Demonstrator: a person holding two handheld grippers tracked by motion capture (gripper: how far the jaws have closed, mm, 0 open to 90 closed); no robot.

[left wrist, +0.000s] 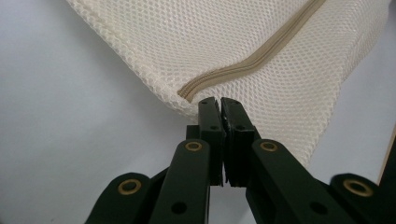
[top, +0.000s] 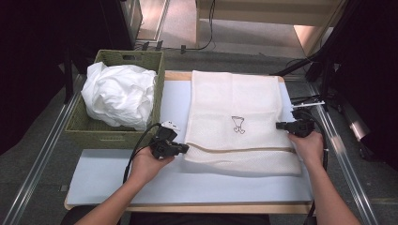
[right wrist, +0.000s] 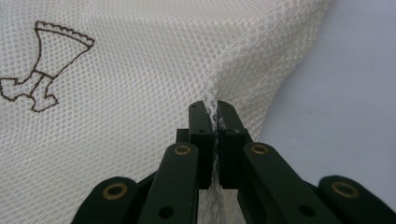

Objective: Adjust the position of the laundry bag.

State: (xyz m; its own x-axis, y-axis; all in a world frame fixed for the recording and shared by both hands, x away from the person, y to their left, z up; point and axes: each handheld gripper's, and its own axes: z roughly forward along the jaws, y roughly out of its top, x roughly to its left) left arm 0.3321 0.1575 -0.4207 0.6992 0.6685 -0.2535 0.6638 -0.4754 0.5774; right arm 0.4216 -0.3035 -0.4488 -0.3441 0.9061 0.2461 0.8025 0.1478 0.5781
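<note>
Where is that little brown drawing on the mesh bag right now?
In the high view the brown drawing sits near the middle of the mesh bag, just above its zipper, between the left gripper and the right gripper.

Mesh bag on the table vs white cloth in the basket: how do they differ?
The mesh bag lies spread flat on the table; the white cloth sits crumpled in the green basket. The mesh bag is netted, with a tan zipper and an embroidered mark; the white cloth looks smooth and plain. Both are pale fabric.
</note>
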